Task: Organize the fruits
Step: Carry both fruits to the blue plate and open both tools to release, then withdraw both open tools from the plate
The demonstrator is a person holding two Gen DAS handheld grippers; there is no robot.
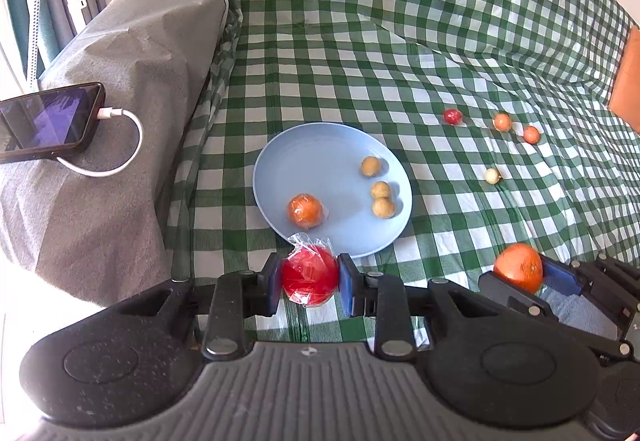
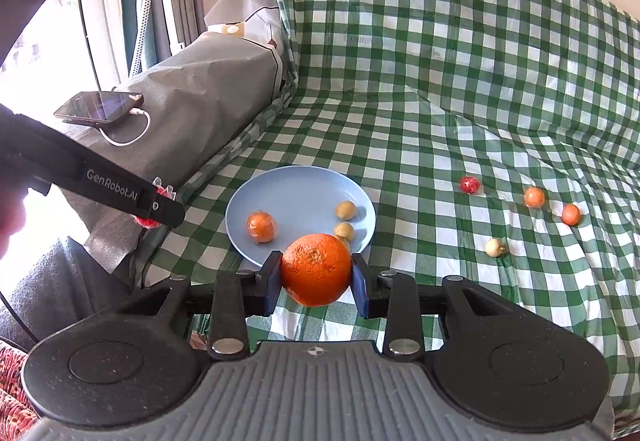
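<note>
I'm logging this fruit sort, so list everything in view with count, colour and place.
plate: 1, light blue, on the checked cloth
wrapped orange fruit: 1, orange, on the plate
tan fruits: 3, tan, on the plate
loose small fruits: 4; red, two orange, one pale; on the cloth right of the plate
checked cloth: 1, green and white
phone: 1, black, charging on grey cover
left tongs: shut on wrapped red fruit
right tongs: shut on orange
</note>
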